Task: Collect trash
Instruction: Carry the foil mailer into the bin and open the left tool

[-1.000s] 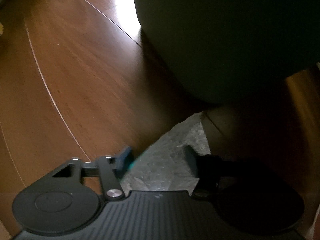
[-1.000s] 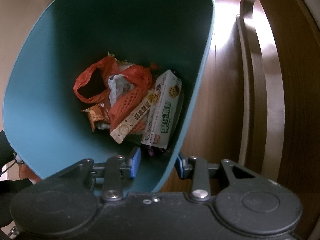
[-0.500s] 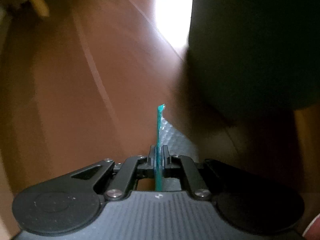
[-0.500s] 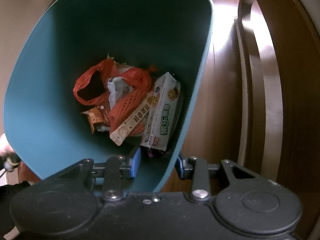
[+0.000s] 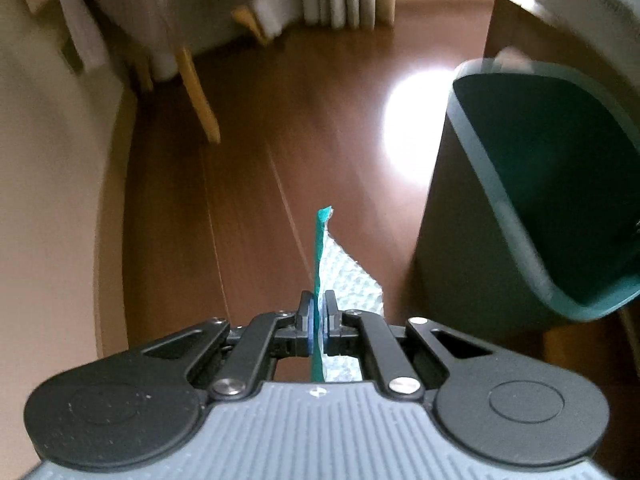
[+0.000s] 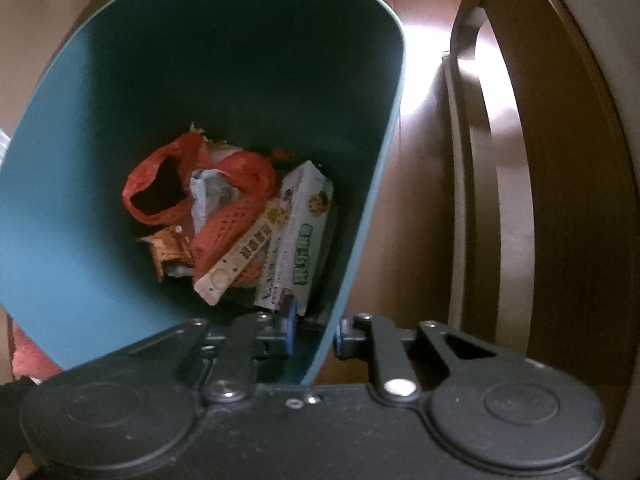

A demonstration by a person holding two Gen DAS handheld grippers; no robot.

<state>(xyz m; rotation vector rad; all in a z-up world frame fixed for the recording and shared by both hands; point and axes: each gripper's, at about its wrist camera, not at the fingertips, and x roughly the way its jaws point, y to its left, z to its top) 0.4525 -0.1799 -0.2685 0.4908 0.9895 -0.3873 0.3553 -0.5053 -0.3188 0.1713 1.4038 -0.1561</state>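
Pinching a crinkled wrapper (image 5: 352, 280) flat in the left gripper (image 5: 319, 322) above the floor (image 5: 256, 184), beside the teal bin (image 5: 560, 184); right gripper (image 6: 314, 330) closing astride the bin's rim, trash (image 6: 236, 216) inside.

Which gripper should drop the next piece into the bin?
Left. The left gripper is shut on a teal-edged plastic wrapper beside the teal trash bin. The right gripper is closing across the bin's rim, steadying it.
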